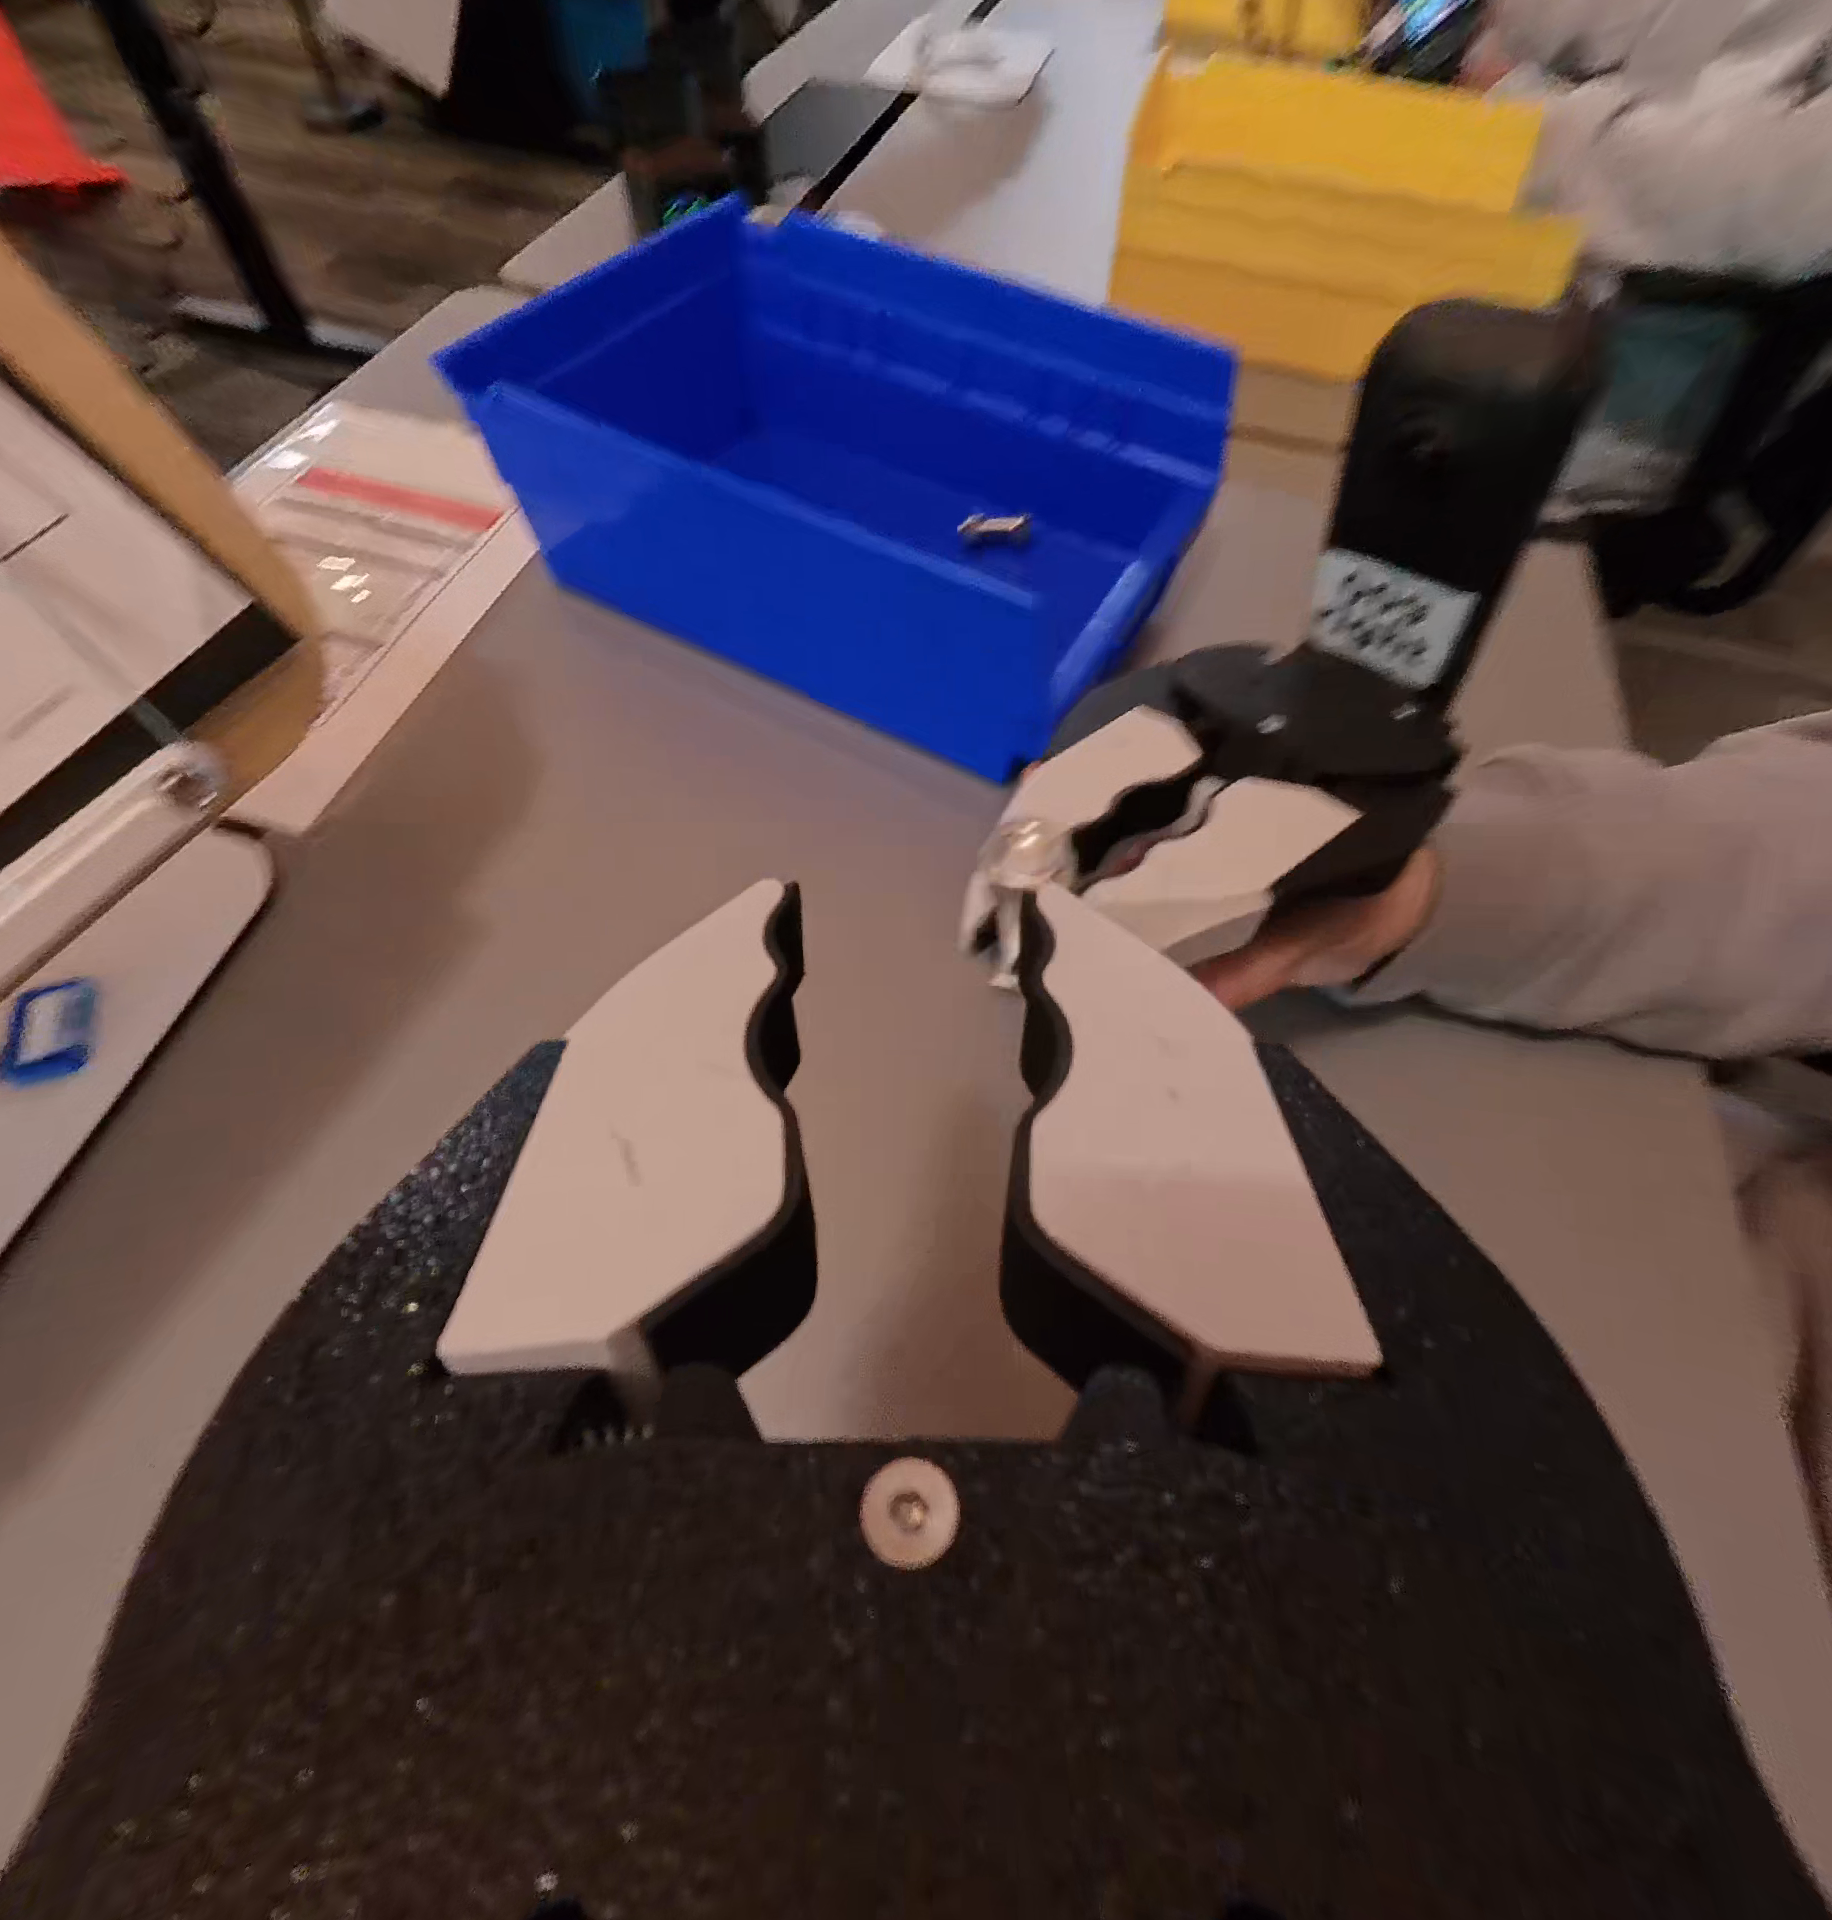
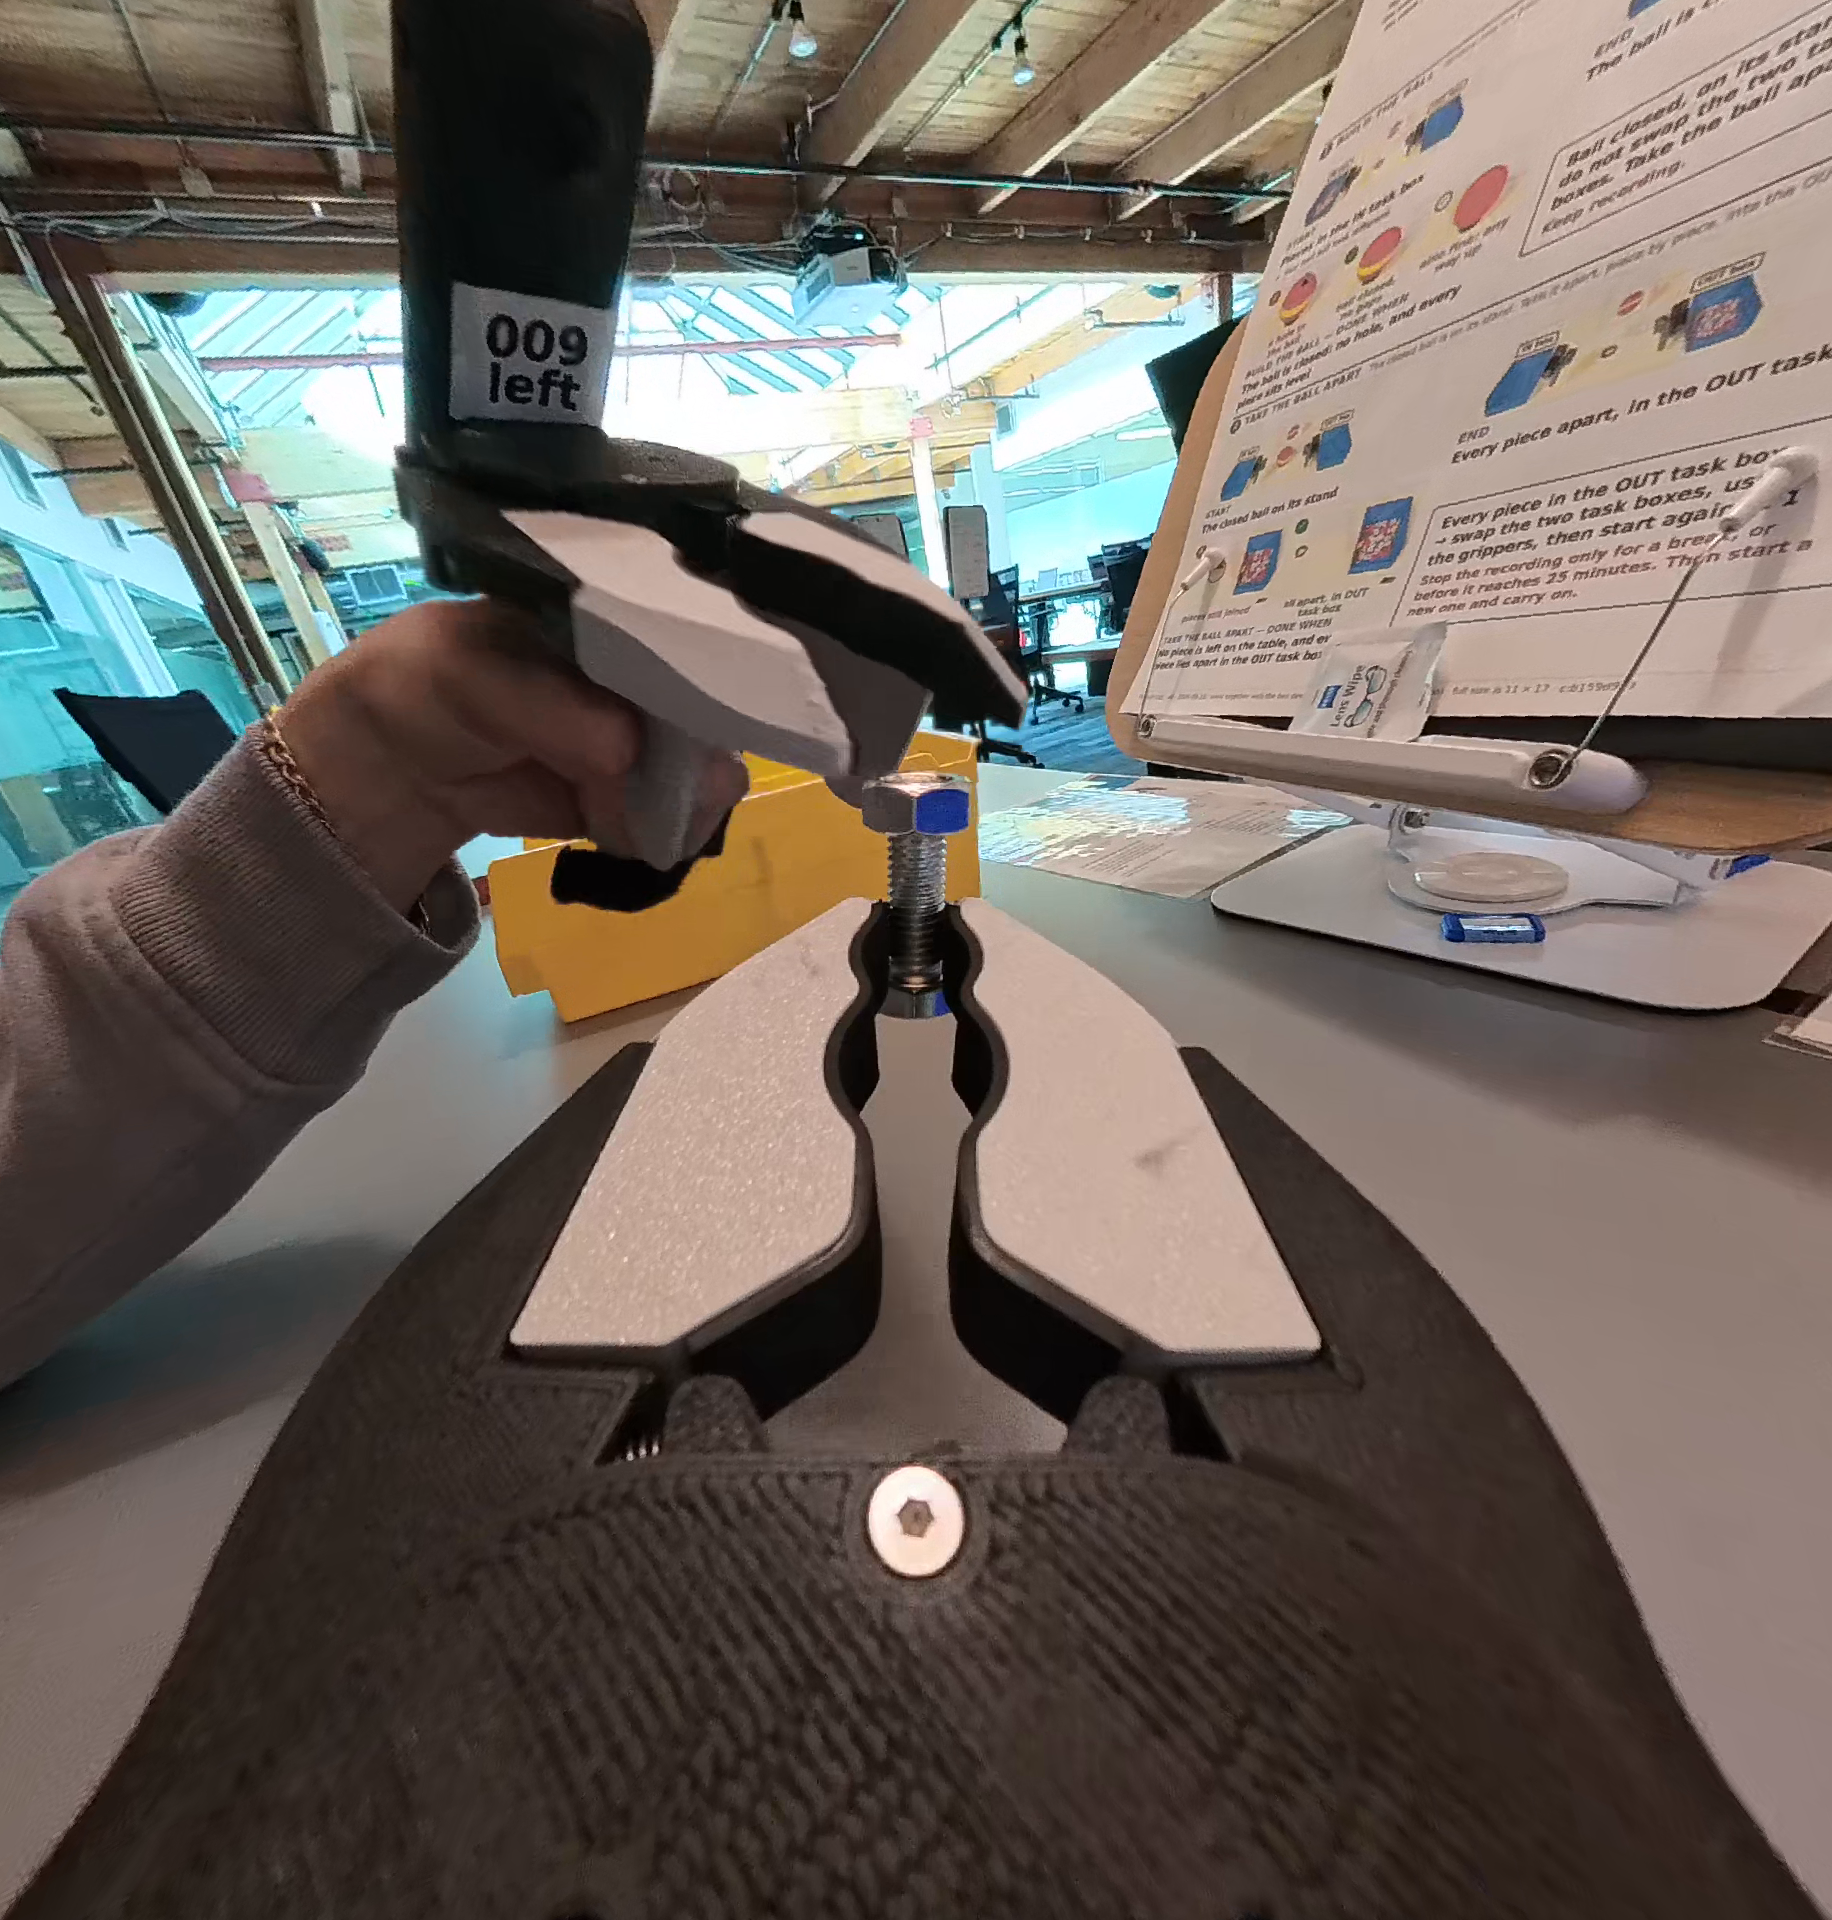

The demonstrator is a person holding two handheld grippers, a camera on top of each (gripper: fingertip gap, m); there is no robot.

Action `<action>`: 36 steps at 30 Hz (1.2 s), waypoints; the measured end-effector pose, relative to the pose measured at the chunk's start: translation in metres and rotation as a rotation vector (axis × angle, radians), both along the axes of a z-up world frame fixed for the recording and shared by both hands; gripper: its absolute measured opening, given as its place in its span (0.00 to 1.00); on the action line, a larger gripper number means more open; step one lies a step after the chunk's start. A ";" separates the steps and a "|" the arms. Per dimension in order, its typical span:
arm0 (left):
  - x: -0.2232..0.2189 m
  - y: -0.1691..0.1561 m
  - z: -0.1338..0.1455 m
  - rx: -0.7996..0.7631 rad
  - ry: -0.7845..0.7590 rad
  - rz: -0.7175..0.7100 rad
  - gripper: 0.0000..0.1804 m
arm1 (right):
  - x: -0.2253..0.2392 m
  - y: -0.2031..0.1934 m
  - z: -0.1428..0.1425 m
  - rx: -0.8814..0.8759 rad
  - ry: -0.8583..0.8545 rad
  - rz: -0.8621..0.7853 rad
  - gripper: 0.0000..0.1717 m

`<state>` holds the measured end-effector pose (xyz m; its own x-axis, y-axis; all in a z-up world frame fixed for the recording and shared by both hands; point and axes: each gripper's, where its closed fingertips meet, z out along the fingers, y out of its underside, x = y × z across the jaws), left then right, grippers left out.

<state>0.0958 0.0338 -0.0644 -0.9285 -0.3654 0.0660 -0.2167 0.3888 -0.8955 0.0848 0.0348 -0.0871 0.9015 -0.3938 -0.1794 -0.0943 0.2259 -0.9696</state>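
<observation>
Yellow bin (image 2: 683, 914) behind bolt (image 2: 917, 894), document stand (image 2: 1514, 727) right.

Each wrist camera sits close behind its own fingers. The left looks down across the table (image 1: 683, 810); the right looks low, level. Each sees the other gripper.

The right gripper (image 2: 917, 935) is clamped on a silver bolt (image 2: 917, 894), its two fingers pressing the threaded shaft so the bolt stands upright above the grey table (image 2: 1411, 1143). A nut (image 2: 917, 808) with a blue-marked face sits at the top of the bolt, and another nut shows lower down between the fingers. The left gripper (image 2: 881, 727), held in a hand (image 2: 455, 727) with a grey sleeve, comes in from the upper left, its tips just above the top nut. Behind stands a yellow bin (image 2: 704, 914). To the right a tilted board (image 2: 1514, 416) carries a printed sheet.
</observation>
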 end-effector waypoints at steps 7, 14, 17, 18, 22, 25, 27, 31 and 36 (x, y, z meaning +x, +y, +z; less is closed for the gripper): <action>0.000 -0.011 -0.003 -0.034 0.051 -0.006 0.25 | -0.001 -0.002 0.006 0.027 -0.003 -0.005 0.05; 0.011 0.005 0.000 -0.034 0.039 0.075 0.22 | 0.002 -0.008 0.008 0.043 0.001 -0.017 0.05; -0.008 -0.016 0.017 -0.166 0.075 -0.042 0.23 | 0.001 -0.006 0.008 0.045 0.004 -0.011 0.05; -0.008 -0.019 0.016 -0.168 0.085 -0.044 0.23 | 0.000 -0.007 0.009 0.051 0.002 -0.011 0.05; 0.003 -0.015 0.000 -0.108 0.120 0.019 0.26 | 0.000 -0.009 0.011 0.066 0.004 -0.016 0.05; 0.023 0.007 -0.008 -0.018 0.076 0.160 0.19 | 0.002 -0.013 0.014 0.096 0.012 -0.018 0.05; 0.029 0.015 -0.012 0.032 0.041 0.202 0.23 | 0.003 -0.014 0.014 0.088 0.009 -0.026 0.05; 0.007 -0.011 0.007 -0.101 0.066 0.061 0.26 | 0.003 -0.013 0.013 0.094 0.022 -0.021 0.05; 0.007 -0.019 -0.001 -0.076 0.072 0.057 0.31 | 0.001 -0.013 0.016 0.112 0.027 -0.009 0.05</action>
<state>0.1024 0.0147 -0.0654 -0.8982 -0.4089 0.1616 -0.3014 0.3052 -0.9033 0.0857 0.0215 -0.0709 0.8924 -0.3776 -0.2471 -0.1178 0.3337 -0.9353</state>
